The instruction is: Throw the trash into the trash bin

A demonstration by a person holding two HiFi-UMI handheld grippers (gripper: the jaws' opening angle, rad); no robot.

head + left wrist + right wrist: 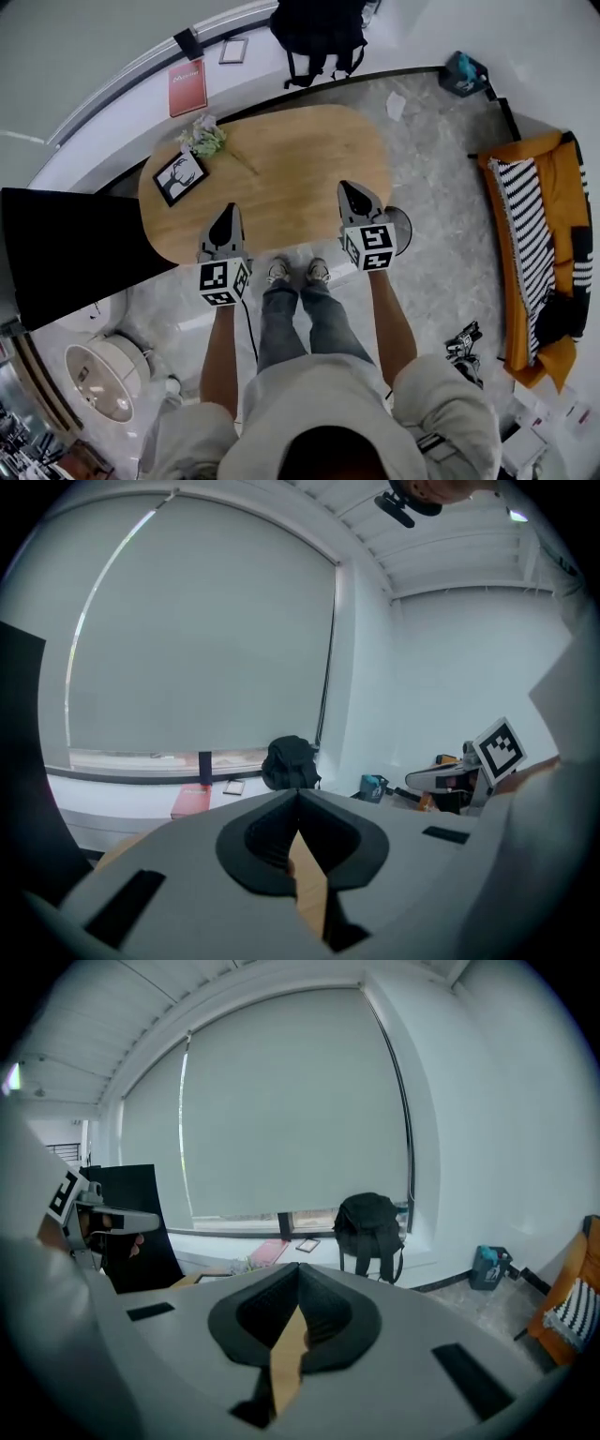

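Both tools are pressed together with nothing in them: my left gripper (227, 217) and right gripper (353, 195) hover side by side over the near edge of the wooden table (291, 155), tips meeting. The only likely trash I see is a white crumpled scrap (395, 105) on the stone floor beyond the table's far right end. It lies near a teal container (463, 73) by the wall, and I cannot tell whether that is the bin.

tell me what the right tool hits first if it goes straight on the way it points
Probably the wooden table: the right tool tilts slightly down over its near edge; depth is unclear.
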